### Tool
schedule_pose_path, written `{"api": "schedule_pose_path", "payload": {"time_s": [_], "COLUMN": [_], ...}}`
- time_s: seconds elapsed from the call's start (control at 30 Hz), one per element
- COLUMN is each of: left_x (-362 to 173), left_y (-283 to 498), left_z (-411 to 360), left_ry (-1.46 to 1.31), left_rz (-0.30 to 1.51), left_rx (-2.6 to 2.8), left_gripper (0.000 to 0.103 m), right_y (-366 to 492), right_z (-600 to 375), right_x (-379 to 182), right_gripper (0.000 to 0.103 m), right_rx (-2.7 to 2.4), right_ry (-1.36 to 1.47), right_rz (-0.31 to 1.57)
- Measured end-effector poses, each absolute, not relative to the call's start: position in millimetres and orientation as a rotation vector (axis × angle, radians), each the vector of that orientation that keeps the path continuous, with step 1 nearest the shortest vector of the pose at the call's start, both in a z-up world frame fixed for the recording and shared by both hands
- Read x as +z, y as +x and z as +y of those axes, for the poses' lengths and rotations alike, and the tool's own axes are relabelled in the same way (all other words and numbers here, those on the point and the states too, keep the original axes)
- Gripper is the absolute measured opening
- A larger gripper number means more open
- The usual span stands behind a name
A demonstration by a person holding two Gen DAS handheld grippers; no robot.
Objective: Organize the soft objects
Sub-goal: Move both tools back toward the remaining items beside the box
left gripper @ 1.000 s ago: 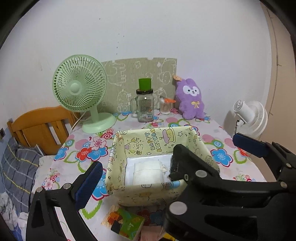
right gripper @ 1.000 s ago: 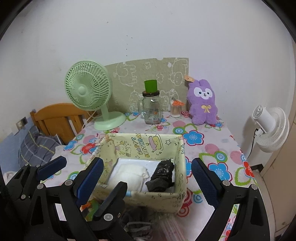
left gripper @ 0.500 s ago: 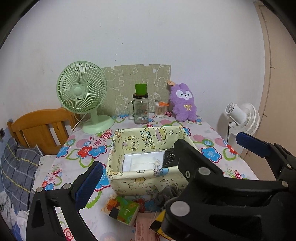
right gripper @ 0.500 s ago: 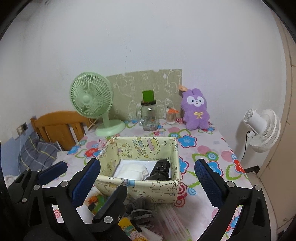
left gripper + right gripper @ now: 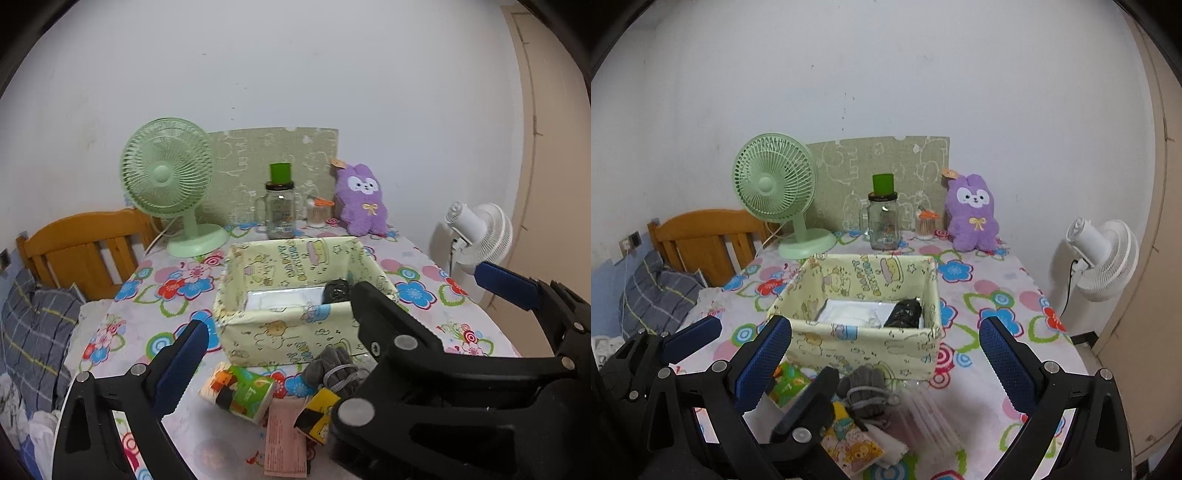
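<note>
Retreat is the plain change over the last second: both wrist views have pulled back and up from the fabric bin [image 5: 864,343], which a second ago filled the lower middle of each frame and now sits further off, with the clutter in front of it newly uncovered. I read that as one deposit finished and the next pick being lined up. At lower left of the right wrist view the left gripper [image 5: 750,334] stands released and empty; the right gripper [image 5: 886,362] spans the lower frame, jaws spread wide, holding nothing. In the bin, a white folded cloth [image 5: 849,314] lies on the left of the floor and a black crumpled item [image 5: 905,314] on the right, just beside each other. Against the bin's near wall, on the flowered tablecloth [image 5: 990,295], lies a grey knit bundle [image 5: 866,387], likely the next soft thing to go in; colourful packets [image 5: 240,391] and a clear plastic sleeve [image 5: 931,413] lie around it. At upper right of the table a purple plush rabbit [image 5: 973,214] sits upright, well apart from the bin.
</note>
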State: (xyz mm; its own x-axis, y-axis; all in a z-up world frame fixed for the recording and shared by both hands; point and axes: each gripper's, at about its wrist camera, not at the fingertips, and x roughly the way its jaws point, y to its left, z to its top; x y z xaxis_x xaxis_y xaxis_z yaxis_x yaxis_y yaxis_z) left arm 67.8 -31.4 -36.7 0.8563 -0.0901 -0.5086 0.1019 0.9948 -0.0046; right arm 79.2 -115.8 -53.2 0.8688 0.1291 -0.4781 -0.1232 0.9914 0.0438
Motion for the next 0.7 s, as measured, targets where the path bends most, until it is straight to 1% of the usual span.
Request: {"api": "schedule_pose_path", "payload": {"time_s": [0.27, 0.43, 0.7], "left_x": [-50.9, -58.2, -66.0], "left_y": [58.3, 52.9, 44.4], "left_z": [-29.2, -29.5, -31.4], "left_ry": [0.012, 0.023, 0.038], "left_rz": [0.568, 0.576, 0.569], "left_rx": [-0.109, -0.109, -0.122], "left_gripper": [0.099, 0.097, 0.096], "right_y": [68.4, 63.5, 54.5], "right_z": [-112.3, -112.7, -112.9], "right_x": [-67.1, -76.0, -85.3], "right_gripper": [0.103, 0.103, 0.103], "right_rx": [0.151, 0.150, 0.153], "right_ry": [0.017, 0.018, 0.012], "right_rz": [0.533, 0.543, 0.542]}}
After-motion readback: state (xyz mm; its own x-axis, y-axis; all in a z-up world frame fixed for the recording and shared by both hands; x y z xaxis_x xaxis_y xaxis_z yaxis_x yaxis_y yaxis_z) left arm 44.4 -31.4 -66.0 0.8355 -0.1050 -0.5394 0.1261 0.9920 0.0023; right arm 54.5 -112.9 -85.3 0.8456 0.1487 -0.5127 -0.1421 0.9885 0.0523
